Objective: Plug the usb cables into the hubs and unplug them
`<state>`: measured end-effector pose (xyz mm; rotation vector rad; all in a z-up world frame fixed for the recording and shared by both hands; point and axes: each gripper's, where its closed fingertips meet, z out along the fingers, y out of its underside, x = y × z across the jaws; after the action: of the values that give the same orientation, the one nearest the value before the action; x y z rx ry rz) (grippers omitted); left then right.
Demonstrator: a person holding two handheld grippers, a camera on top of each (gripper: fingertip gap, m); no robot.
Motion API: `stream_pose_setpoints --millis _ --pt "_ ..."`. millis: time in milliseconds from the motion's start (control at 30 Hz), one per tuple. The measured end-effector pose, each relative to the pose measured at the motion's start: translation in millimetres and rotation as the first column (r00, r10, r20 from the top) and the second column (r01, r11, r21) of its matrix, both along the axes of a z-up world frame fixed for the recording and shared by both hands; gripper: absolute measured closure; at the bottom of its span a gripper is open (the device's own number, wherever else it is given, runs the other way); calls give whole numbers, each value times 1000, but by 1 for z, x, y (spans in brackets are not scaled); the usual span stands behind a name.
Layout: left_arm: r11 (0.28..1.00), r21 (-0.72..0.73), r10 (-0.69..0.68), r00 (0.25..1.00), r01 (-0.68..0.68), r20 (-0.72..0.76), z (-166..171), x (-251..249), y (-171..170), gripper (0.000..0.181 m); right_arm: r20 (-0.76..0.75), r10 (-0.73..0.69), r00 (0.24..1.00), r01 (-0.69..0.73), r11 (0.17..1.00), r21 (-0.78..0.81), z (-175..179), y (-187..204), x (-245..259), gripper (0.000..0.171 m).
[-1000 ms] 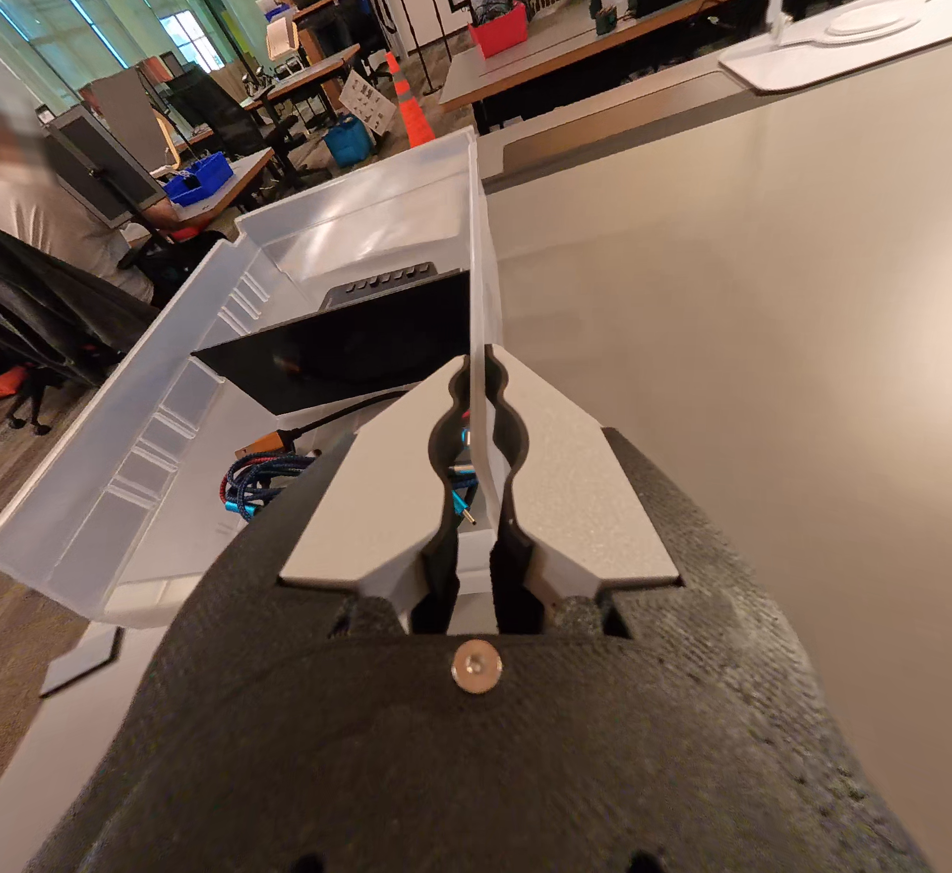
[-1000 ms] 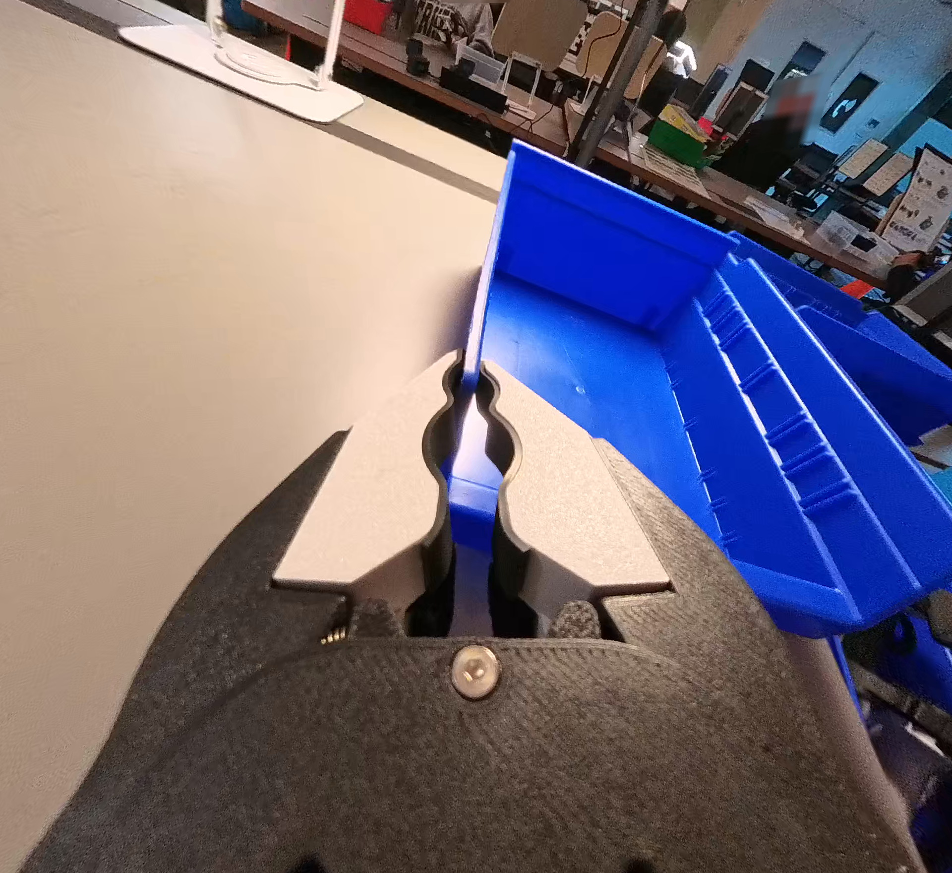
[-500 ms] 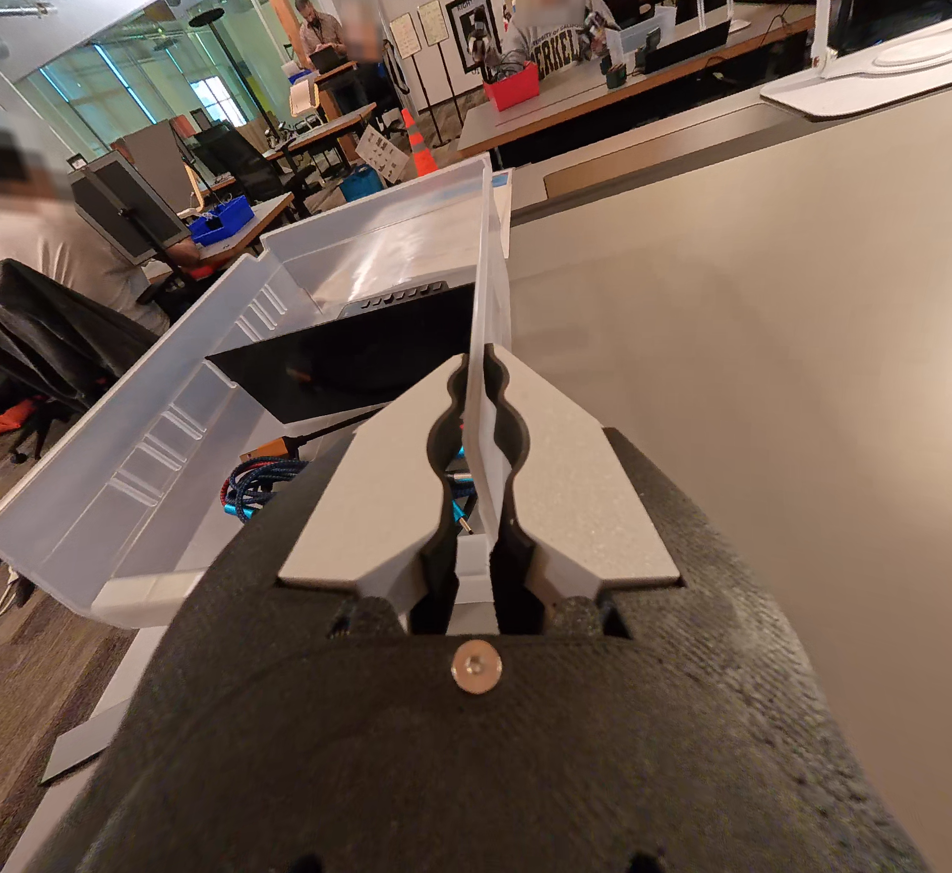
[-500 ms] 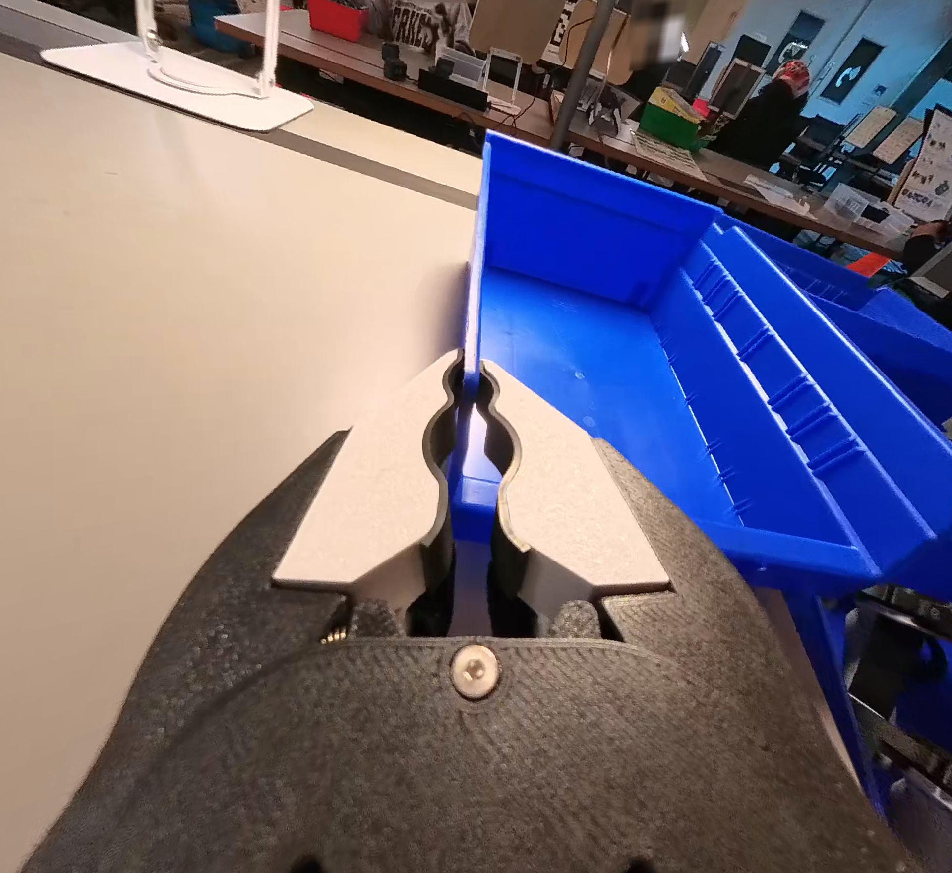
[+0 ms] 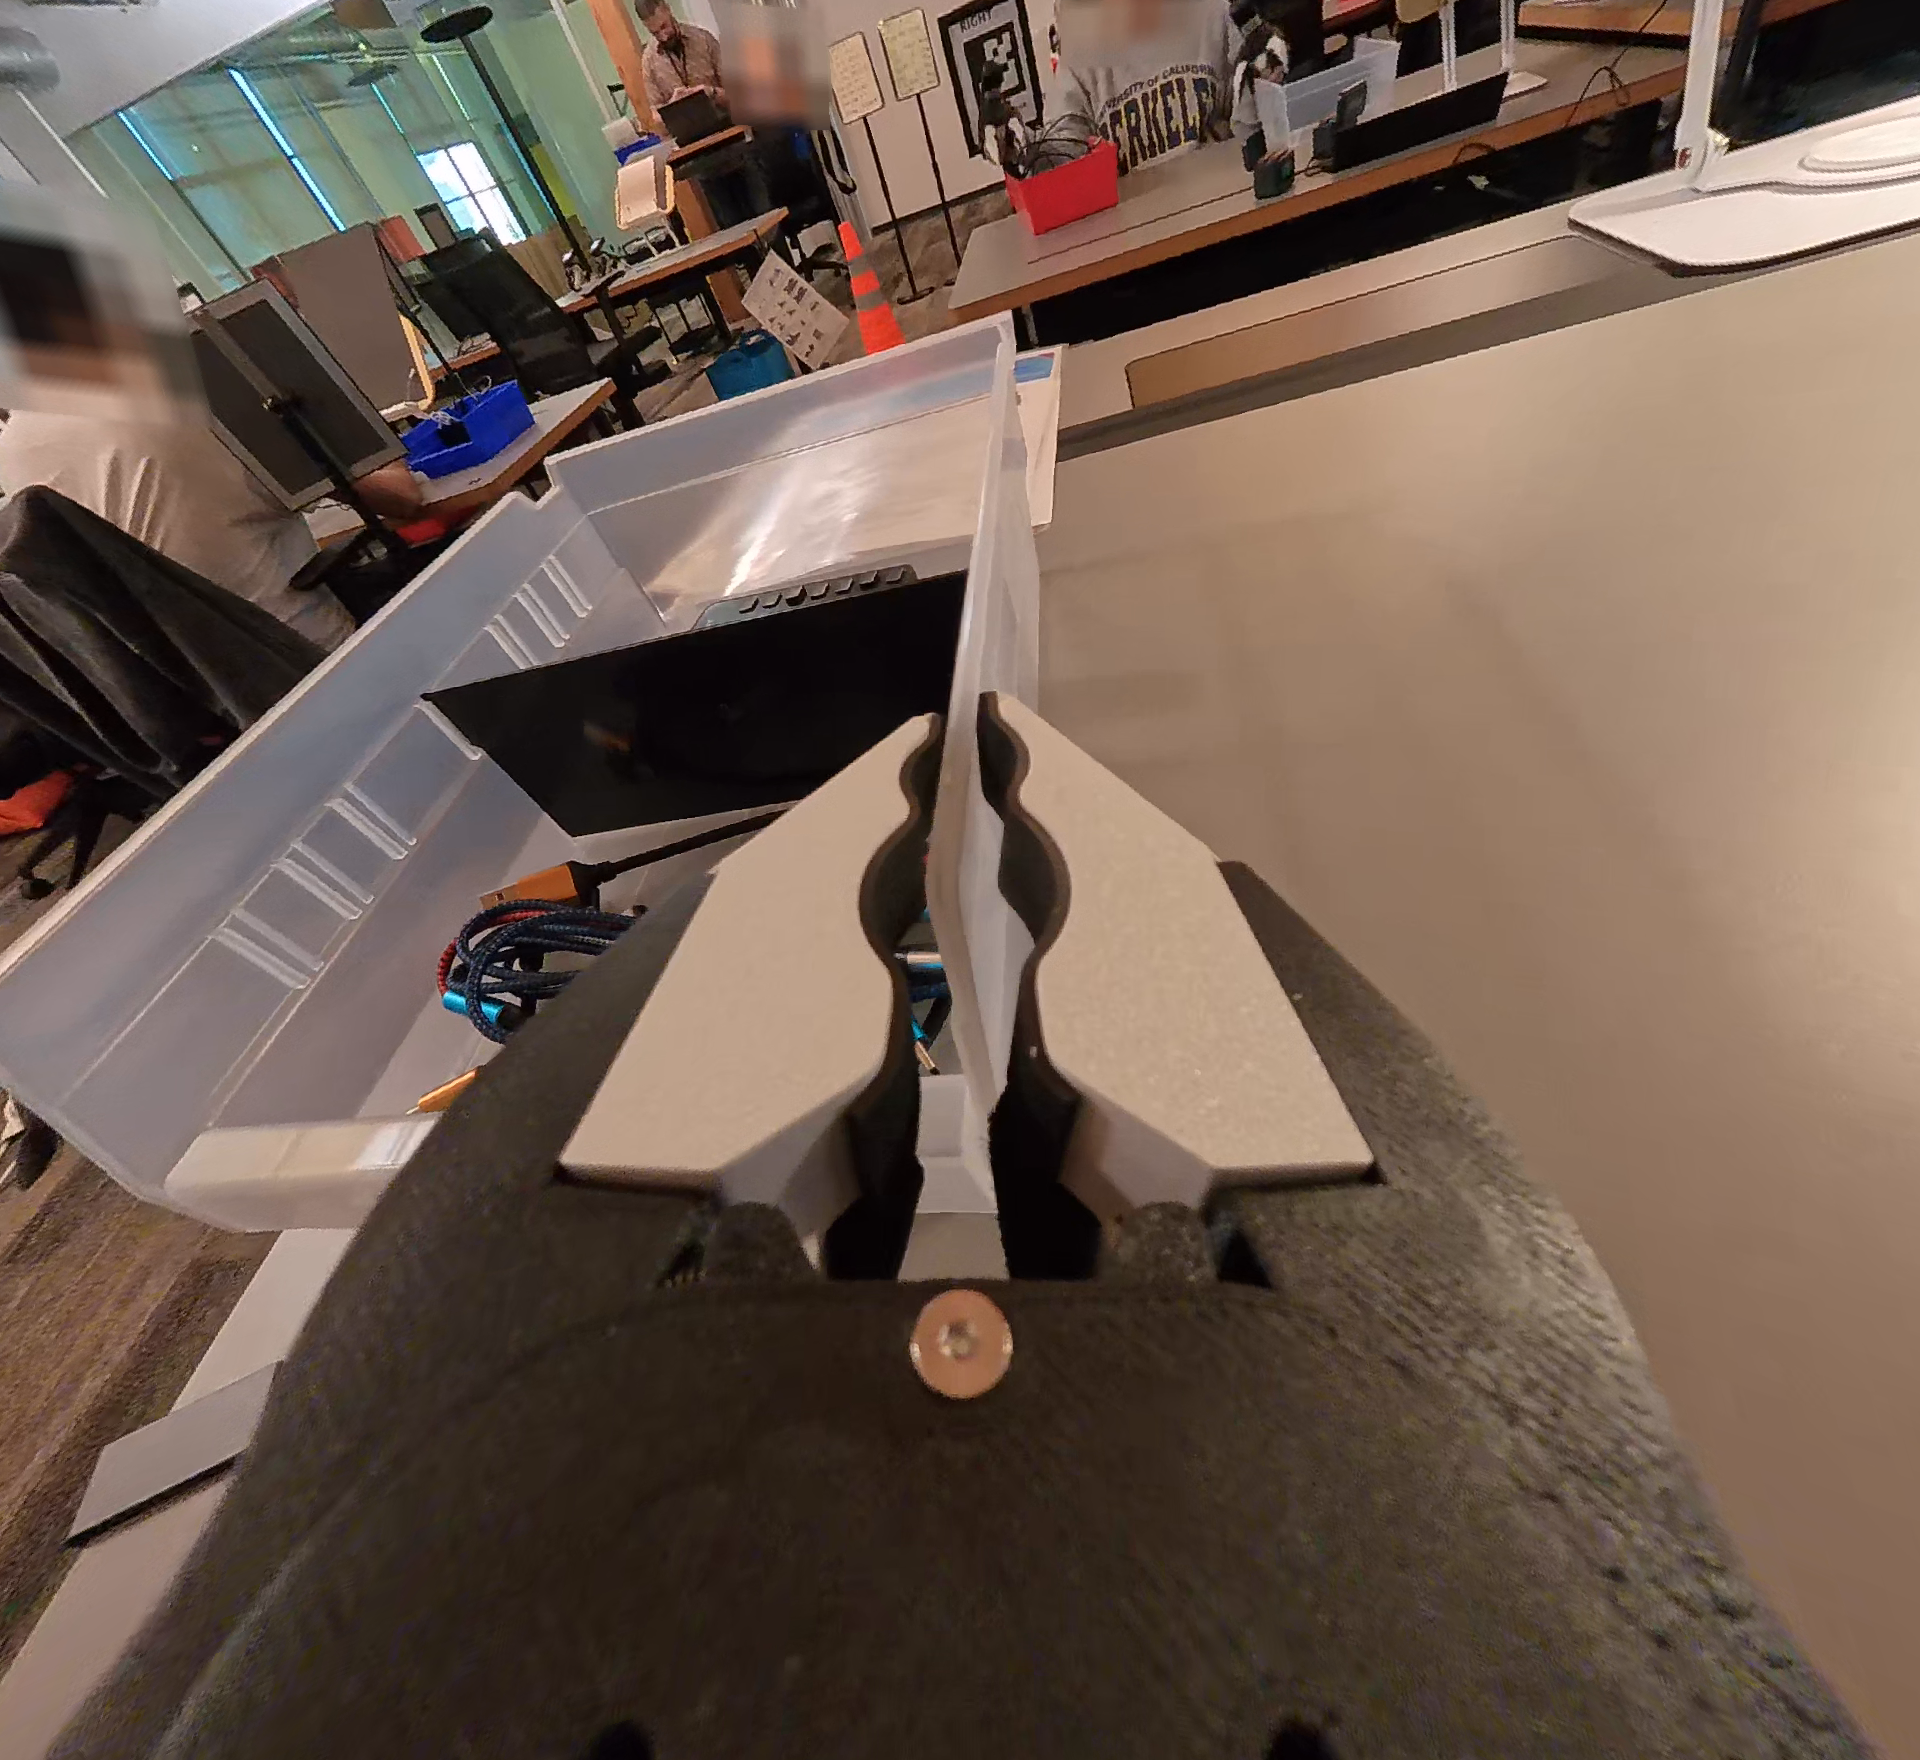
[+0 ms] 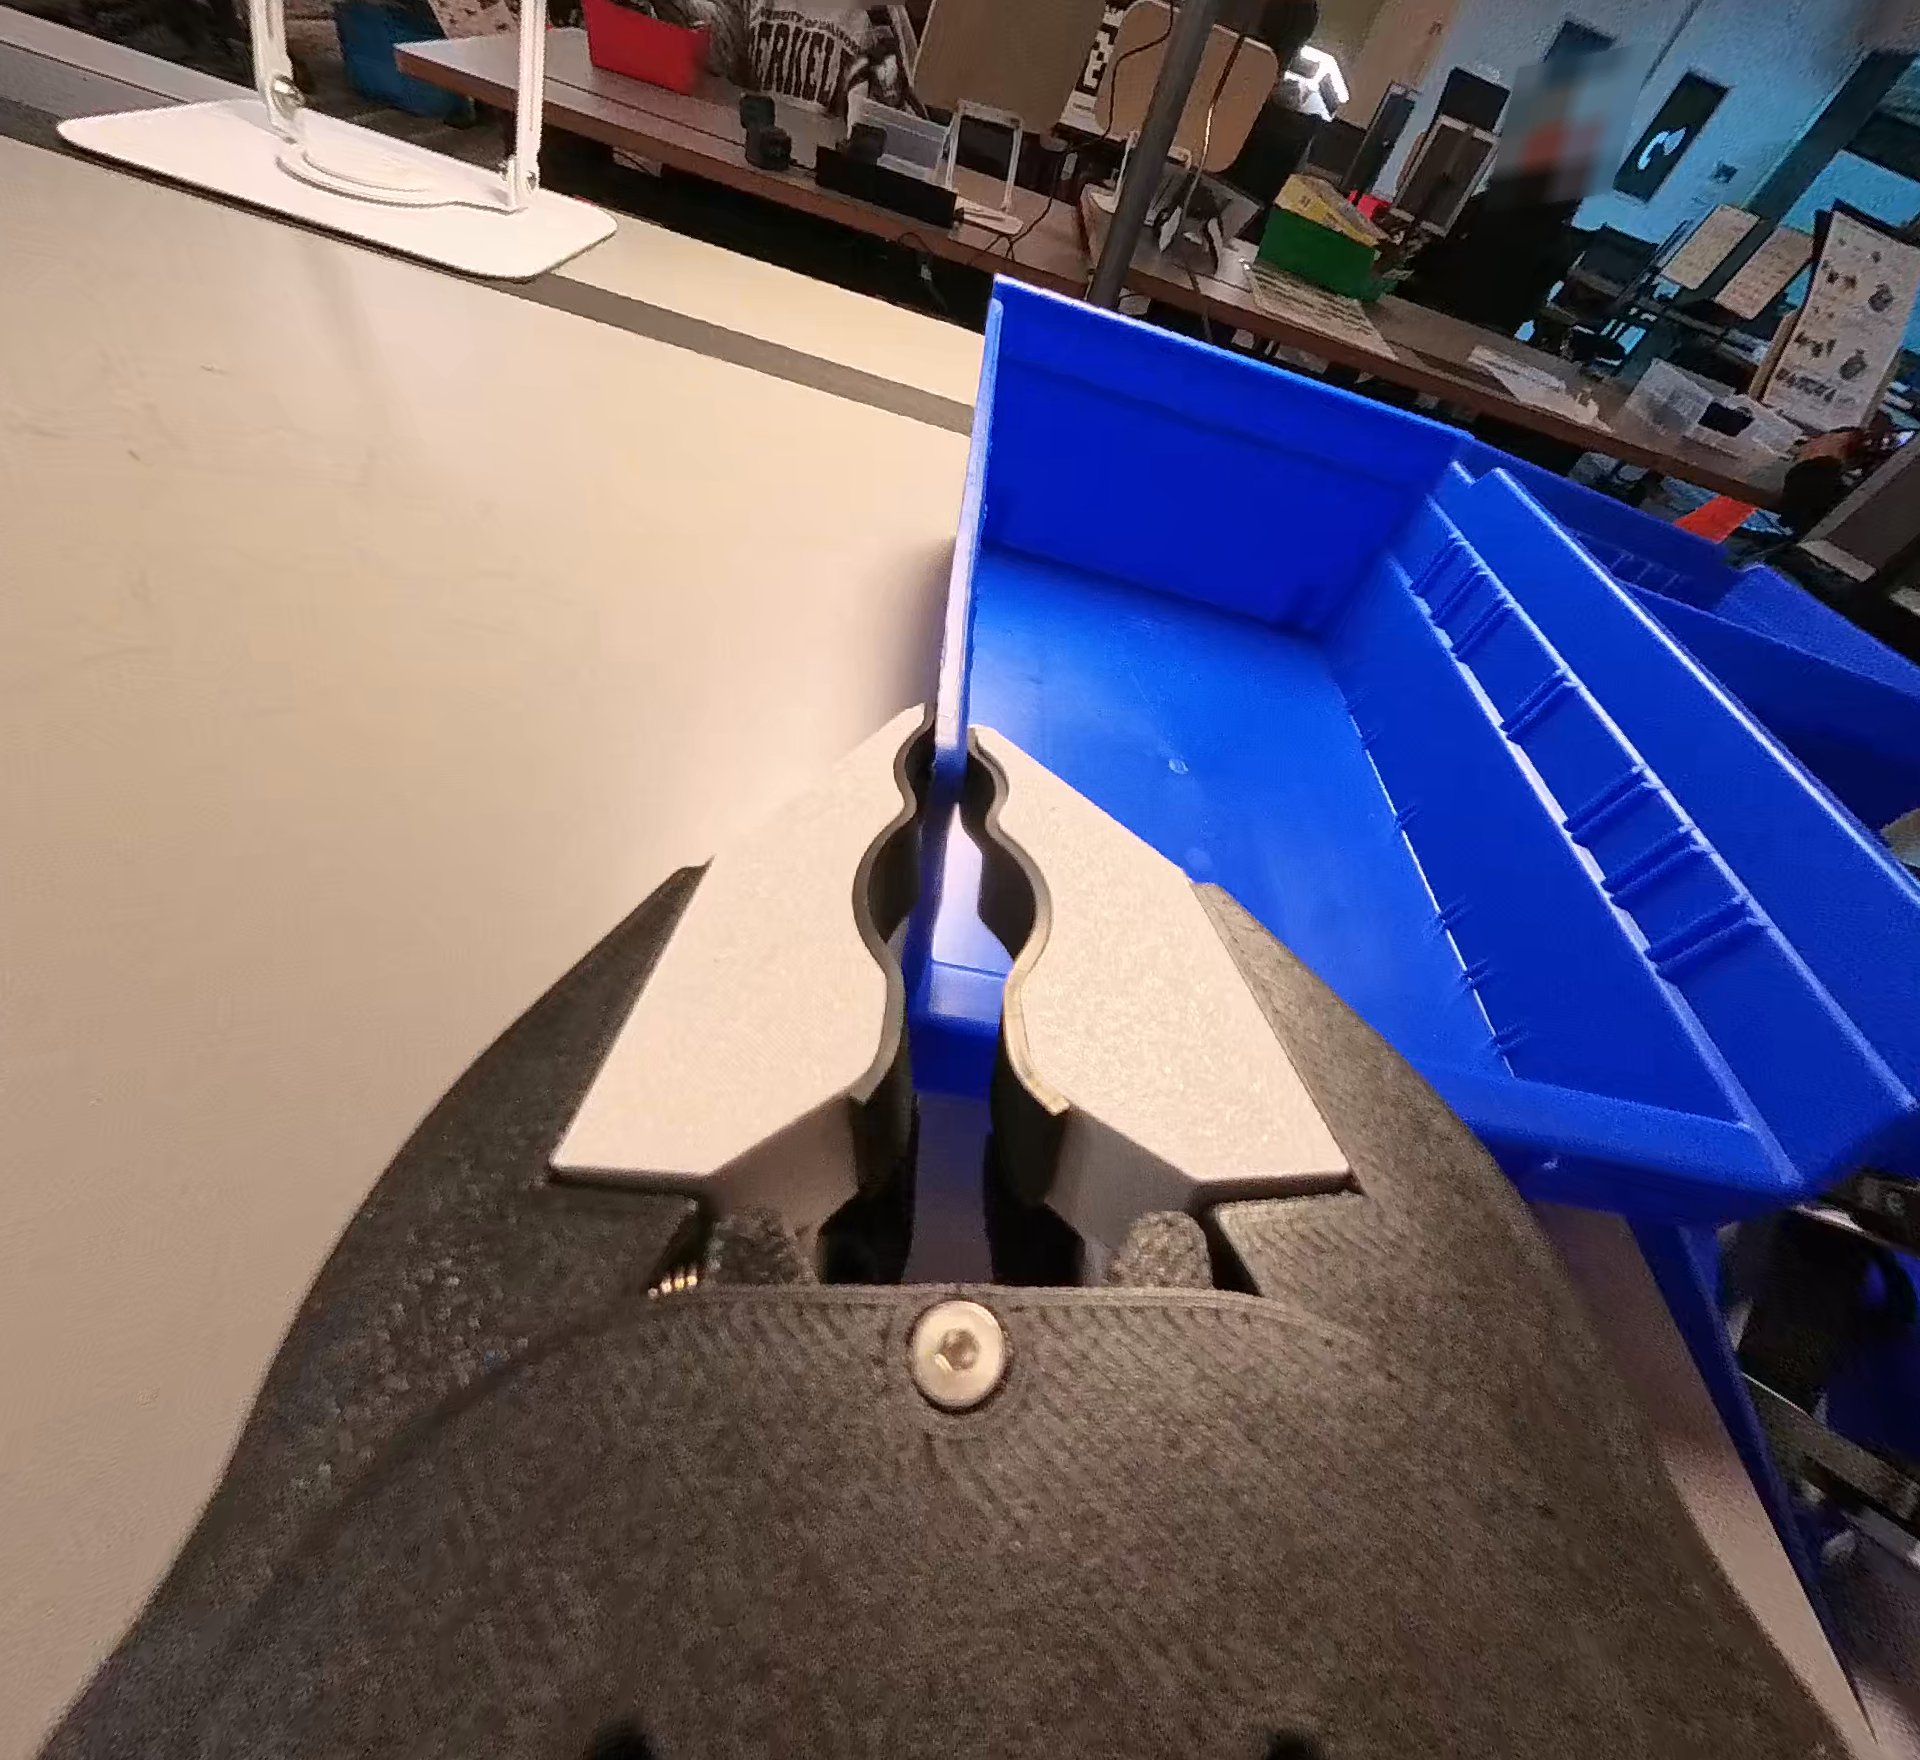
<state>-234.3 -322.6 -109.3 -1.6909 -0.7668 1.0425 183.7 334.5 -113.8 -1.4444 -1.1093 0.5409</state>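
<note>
The left gripper (image 5: 961, 734) is clenching the right wall of the clear bin (image 5: 312, 879), which is sitting at the counter's (image 5: 1455, 775) left edge. Inside it are lying the usb cables (image 5: 520, 967) in a blue braided coil, untouched, and a grey hub (image 5: 800, 604) behind a black slab (image 5: 707, 723). The right gripper (image 6: 948, 744) is gripping the left wall of the bare blue bin (image 6: 1299, 775) at the right edge. Judging by this, no plugging is under way yet; all of it remains.
</note>
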Motion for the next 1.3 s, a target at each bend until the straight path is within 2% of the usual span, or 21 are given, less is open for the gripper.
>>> stream_pose_setpoints --millis 100,133,167,200,267,367,500,600,667,867,1033,1100,1167,1233,1300 --pt "1000 11 8 1000 -8 -5 -2 3 -1 171 15 7 1000 -7 1000 12 -1 -1 1 169" --pt "1000 10 18 1000 -18 -13 -2 6 -2 170 26 14 1000 -15 1000 16 -3 -4 3 164" --pt "1000 8 24 999 -24 -30 0 10 -3 164 21 29 999 -30 999 14 -3 -9 5 148" --pt "1000 17 27 998 -26 -56 5 16 -4 154 3 36 999 -36 999 8 -1 -15 10 140" --pt "998 56 22 994 -16 -110 18 31 -5 147 -35 33 999 -32 999 9 7 -26 23 130" --pt "994 110 25 988 -8 -153 34 53 -5 142 -85 65 994 -62 997 40 29 -51 37 127" --pt "991 126 -19 990 36 -139 48 71 6 143 -47 235 971 -232 970 67 41 -104 18 128" --pt "990 133 -31 997 40 -72 60 74 8 136 42 314 948 -316 948 37 26 -124 -10 127" --pt "990 138 -27 999 29 -18 69 72 2 138 128 338 932 -341 940 -1 5 -127 -27 127" --pt "988 135 42 981 -68 190 79 40 -41 130 371 388 844 -348 922 -171 -70 -128 -48 125" --pt "985 144 40 929 -99 367 63 -7 -59 130 423 398 814 -378 916 -136 -77 -135 -50 129" --pt "998 60 2 894 -32 448 45 -23 -53 130 422 407 810 -384 912 -143 -77 -136 -49 130" --pt "988 -100 -46 844 117 535 20 -29 -45 129 421 420 804 -393 907 -155 -77 -137 -49 130" --pt "909 -287 -67 785 303 616 -6 -29 -46 124 420 433 797 -402 900 -166 -78 -138 -48 131" --pt "755 -483 -48 773 443 633 -22 -33 -60 119 418 448 790 -411 893 -181 -79 -139 -47 132"
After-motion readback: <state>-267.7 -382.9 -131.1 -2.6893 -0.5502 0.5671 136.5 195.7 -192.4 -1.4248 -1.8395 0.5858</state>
